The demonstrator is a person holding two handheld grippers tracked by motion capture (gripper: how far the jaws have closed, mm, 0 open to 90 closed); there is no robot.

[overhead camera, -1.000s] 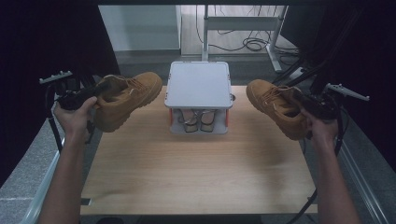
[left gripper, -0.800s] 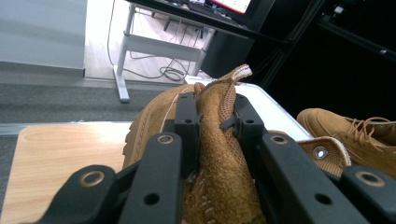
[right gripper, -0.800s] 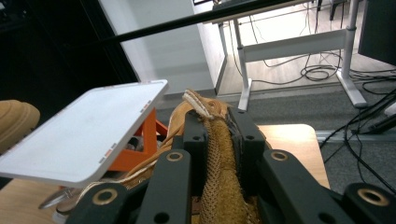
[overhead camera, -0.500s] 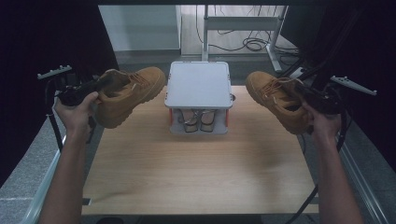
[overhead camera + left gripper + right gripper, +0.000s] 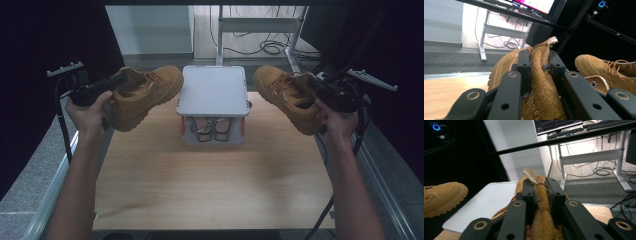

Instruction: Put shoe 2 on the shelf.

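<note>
The tabletop [image 5: 215, 185] is a light wood board with a pale grain, set between grey metal rails along its left and right edges. One thing stands directly on it: a small grey rack [image 5: 213, 131] with a flat white-grey lid [image 5: 213, 91], placed at the middle of the far edge. The rack's open front faces the near edge, and orange trim shows at its left and right front corners. Inside its lower level a pair of shoes [image 5: 212, 129] sits side by side, toes toward the near edge; their make is too small to tell. The near half of the board carries only soft shadows.
</note>
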